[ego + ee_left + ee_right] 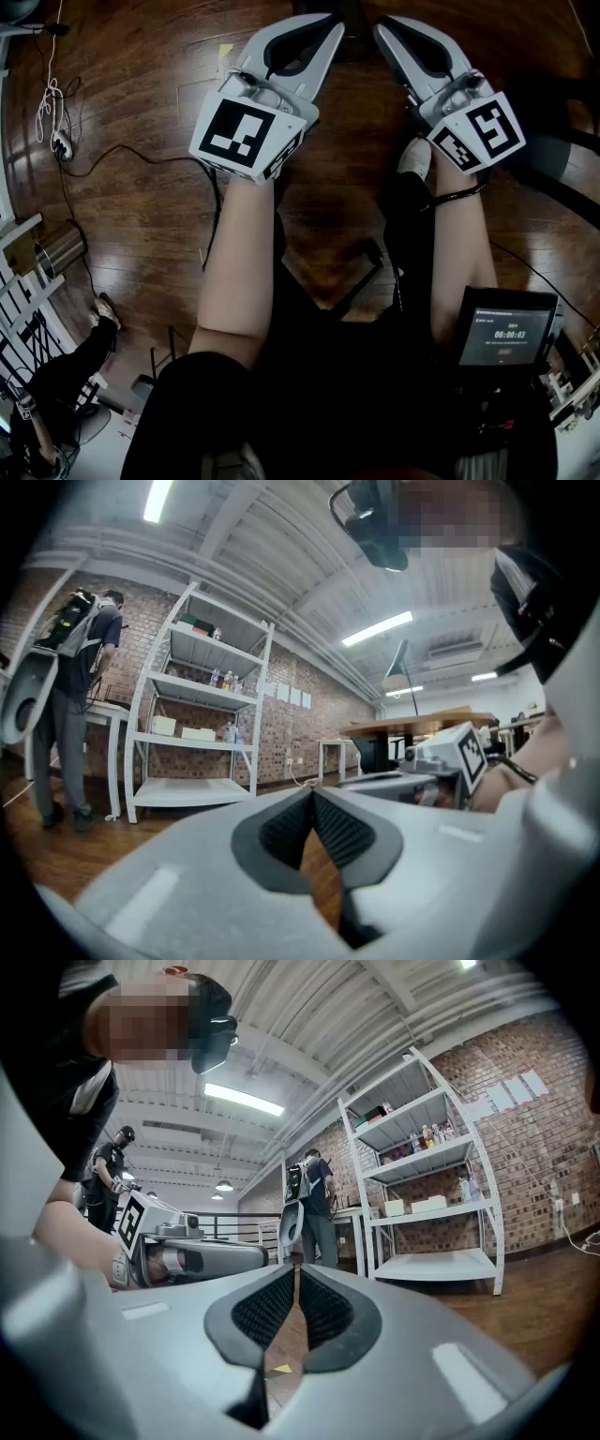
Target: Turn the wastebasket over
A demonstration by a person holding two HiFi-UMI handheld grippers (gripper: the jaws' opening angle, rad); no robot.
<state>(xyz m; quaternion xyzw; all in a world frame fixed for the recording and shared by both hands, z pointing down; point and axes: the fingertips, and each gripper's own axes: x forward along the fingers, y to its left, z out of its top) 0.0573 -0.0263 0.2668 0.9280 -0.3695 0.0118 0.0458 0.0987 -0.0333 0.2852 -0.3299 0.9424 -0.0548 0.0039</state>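
A shiny metal wastebasket sits on the wooden floor at the far left, beside a white rack, far from both grippers. My left gripper is held level out in front, shut, with its tips touching and nothing between them. My right gripper is beside it, also shut and empty, its tip angled toward the left one. In the left gripper view the closed pads meet at the tip, and the right gripper view shows its pads the same way. The wastebasket is in neither gripper view.
Cables and a power strip lie on the floor at the left. A white rack and a crouching person are at the lower left. A small screen hangs at my right hip. White shelving stands by the brick wall.
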